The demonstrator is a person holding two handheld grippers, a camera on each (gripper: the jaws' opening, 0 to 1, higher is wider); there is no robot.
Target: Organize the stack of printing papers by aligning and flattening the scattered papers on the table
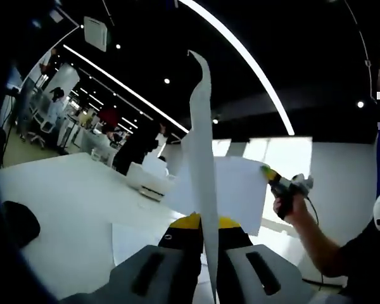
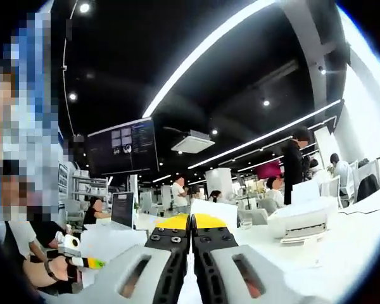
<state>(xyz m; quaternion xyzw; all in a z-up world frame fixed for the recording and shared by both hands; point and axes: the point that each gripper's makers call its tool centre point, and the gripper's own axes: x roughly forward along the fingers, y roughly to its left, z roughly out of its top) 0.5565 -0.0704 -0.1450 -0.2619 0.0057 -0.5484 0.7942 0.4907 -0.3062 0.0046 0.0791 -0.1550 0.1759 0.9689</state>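
In the left gripper view, the left gripper [image 1: 202,223] pinched a sheet of paper [image 1: 202,164] between its yellow-tipped jaws. The sheet stood on edge, straight up from the jaws, with its top corner curled over. It was lifted off the white table [image 1: 63,196]. Behind it, the right gripper [image 1: 273,177], held in a person's hand [image 1: 286,204], touched the edge of a second sheet [image 1: 237,190] that was also up in the air. Another paper [image 1: 130,239] lay flat on the table just beside the left jaw.

In the right gripper view, the right gripper's [image 2: 190,223] jaws were pressed together, and I could not tell if paper was between them. A white printer [image 2: 302,223] sat on the table to the right. A dark monitor [image 2: 121,147] hung high up, and people [image 2: 293,166] stood far back in the office.
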